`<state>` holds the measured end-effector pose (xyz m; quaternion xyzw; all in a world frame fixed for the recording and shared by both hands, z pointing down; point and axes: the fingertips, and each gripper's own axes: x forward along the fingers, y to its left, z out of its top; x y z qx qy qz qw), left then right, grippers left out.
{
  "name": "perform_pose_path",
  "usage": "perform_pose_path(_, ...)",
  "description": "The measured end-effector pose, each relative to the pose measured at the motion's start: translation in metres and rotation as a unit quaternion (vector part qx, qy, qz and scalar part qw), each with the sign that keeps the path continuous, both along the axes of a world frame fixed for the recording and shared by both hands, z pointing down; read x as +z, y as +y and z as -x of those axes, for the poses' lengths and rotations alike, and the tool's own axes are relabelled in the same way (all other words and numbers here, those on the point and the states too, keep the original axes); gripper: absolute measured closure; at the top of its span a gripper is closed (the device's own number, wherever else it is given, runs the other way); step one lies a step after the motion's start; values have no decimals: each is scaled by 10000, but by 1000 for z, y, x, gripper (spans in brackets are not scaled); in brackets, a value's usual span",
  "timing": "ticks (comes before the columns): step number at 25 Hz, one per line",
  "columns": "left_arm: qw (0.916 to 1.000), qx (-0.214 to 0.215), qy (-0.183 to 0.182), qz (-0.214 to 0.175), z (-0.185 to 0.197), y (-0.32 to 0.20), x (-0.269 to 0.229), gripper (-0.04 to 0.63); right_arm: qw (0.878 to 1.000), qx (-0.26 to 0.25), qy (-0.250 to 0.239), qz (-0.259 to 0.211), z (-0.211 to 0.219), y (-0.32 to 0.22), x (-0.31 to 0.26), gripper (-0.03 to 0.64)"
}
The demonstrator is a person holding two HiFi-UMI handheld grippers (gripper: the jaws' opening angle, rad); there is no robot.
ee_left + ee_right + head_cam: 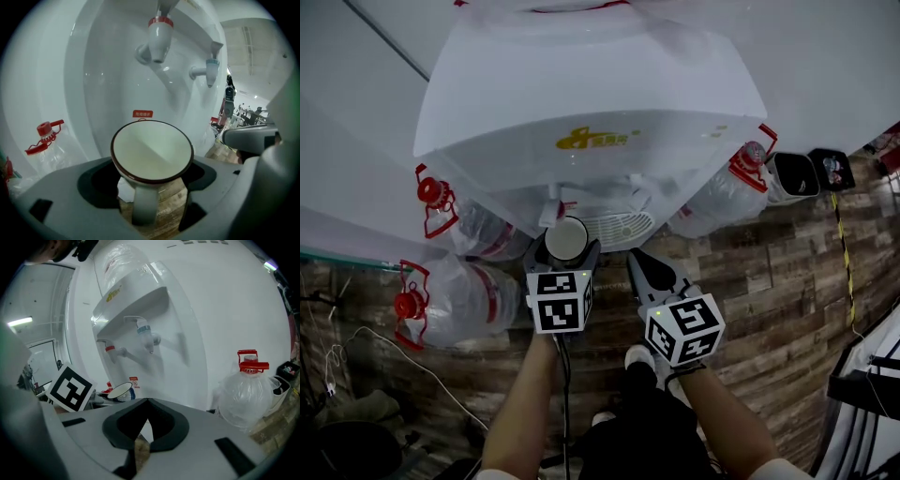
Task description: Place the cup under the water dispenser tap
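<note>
- The big white water dispenser (581, 94) stands on the wood floor (769, 272).
- Clear water bottles (455, 305) with red caps lie beside it.
- The left tongs (563, 253) squeeze the white cup (152, 152) from both sides.
- The cup is right in front of the dispenser, lower than the red tap (159, 35).
- The right tongs (147, 404) are clenched on nothing, just beside the left ones.
- A blue tap (212, 70) sits next to the red one.

White cup (152, 150) w/ maroon rim

Wood-plank floor (769, 272). White water dispenser (581, 103) stands on it. Red-capped clear water jugs (459, 305) flank its base. Thin white cable (403, 361) at left, apparently lying loose.
</note>
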<state>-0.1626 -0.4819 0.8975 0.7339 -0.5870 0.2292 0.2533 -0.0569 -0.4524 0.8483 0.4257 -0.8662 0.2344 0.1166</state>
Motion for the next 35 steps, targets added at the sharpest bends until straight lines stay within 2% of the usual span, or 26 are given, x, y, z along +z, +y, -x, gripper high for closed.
perform_pose_path(9,9999,-42,-99,-3,0,-12,10,172,9999,-11,-5,168,-1,1,16,595)
perform_pose_path(15,9997,-67,-91,-197,0,-20,9,172,9997,-95,-23,206,5,3,16,595)
perform_pose_path(21,9984,-79,-431,-345,1,-24,12,172,9995,-115,-32,284,7,9,18,597)
perform_pose_path(25,9966,-161,-514,-630,2,-25,4,170,9994,-148,-20,326,8,14,18,597)
perform_pose_path(29,9971,-238,-385,-617,1,-20,-7,159,9993,-137,26,335,4,20,9,597)
perform_pose_path(35,9974,-121,-389,-603,-3,12,-43,152,9993,-11,43,381,-3,46,-30,595)
